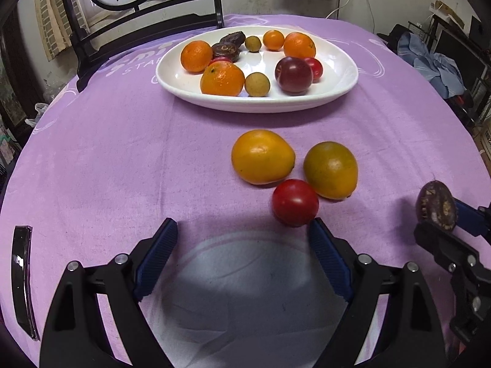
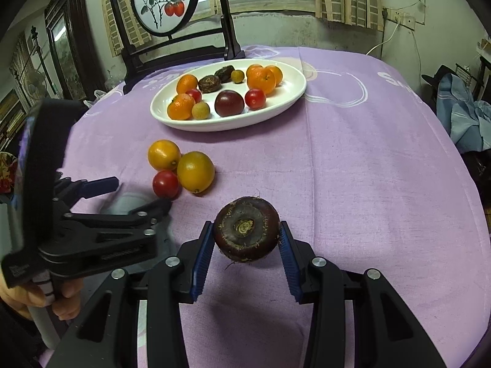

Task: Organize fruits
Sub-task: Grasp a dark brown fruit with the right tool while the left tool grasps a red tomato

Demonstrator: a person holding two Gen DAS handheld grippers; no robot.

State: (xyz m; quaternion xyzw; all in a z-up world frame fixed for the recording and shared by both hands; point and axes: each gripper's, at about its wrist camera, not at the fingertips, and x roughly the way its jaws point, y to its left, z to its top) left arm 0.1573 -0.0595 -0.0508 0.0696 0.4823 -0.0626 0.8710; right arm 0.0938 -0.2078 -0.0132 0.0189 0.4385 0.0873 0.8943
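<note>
Dark brown water chestnut point(image 2: 247, 229) clamped between the blue pads of the right gripper point(image 2: 246, 245), lifted clear of the purple cloth point(image 2: 353, 168), stem scar facing the camera. Left gripper point(image 1: 242, 230) wide apart, nothing between its pads, low over the cloth with the right fingertip point(image 1: 317, 228) just beside a red tomato point(image 1: 295, 202). Tomato touching two yellow-orange citrus fruits point(image 1: 262, 156) point(image 1: 330, 170) beyond it, all three loose on the cloth. Farther back, white plate point(image 1: 340, 82) with oranges, tomatoes, a dark plum point(image 1: 293, 74), longans and two more chestnuts
</note>
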